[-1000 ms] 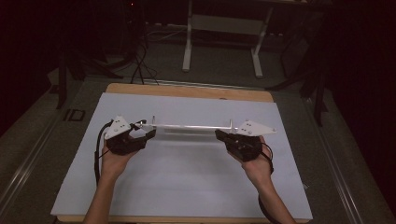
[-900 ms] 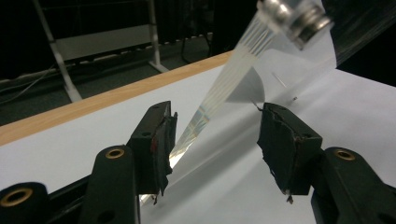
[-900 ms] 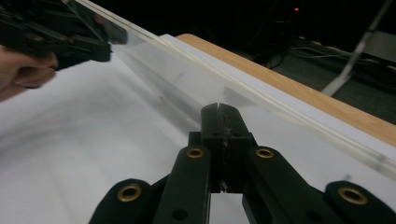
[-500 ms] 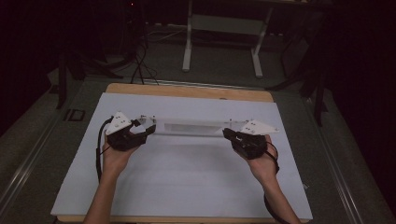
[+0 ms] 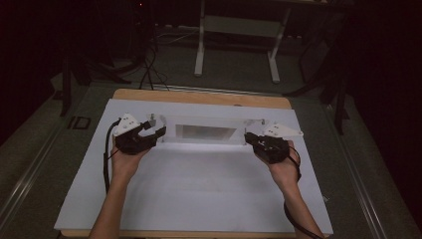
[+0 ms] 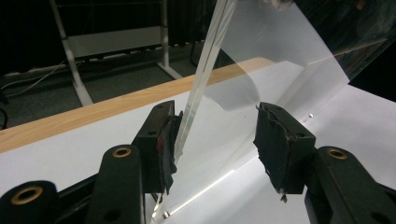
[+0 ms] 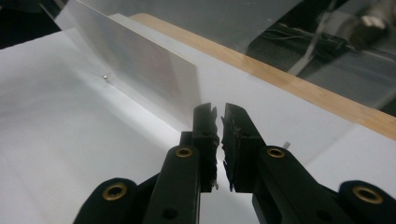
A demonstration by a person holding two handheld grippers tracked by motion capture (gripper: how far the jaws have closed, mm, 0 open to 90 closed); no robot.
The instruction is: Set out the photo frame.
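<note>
A clear acrylic panel piece (image 5: 206, 132) rests on the white sheet (image 5: 199, 189) between my two grippers. My left gripper (image 5: 158, 130) is at its left end. In the left gripper view the jaws (image 6: 215, 135) stand wide apart and have just been closing, with the panel's thick edge (image 6: 201, 88) between them, close against the left pad (image 6: 164, 144). At the right end my right gripper (image 5: 247, 137) has its jaws (image 7: 219, 121) only a narrow slit apart. They have just been opening, nothing is between them, and the panel (image 7: 140, 60) lies just beyond the tips.
The white sheet covers a wooden table whose bare far edge (image 5: 199, 97) shows behind the panel. A small screw (image 7: 106, 77) sits at the panel's foot. On the dark floor beyond stand a metal frame (image 5: 239, 30) and cables.
The right gripper has drawn back to the right, off the panel's end, and its jaws have parted a little. The panel has come down onto the sheet. The left hand has hardly moved.
</note>
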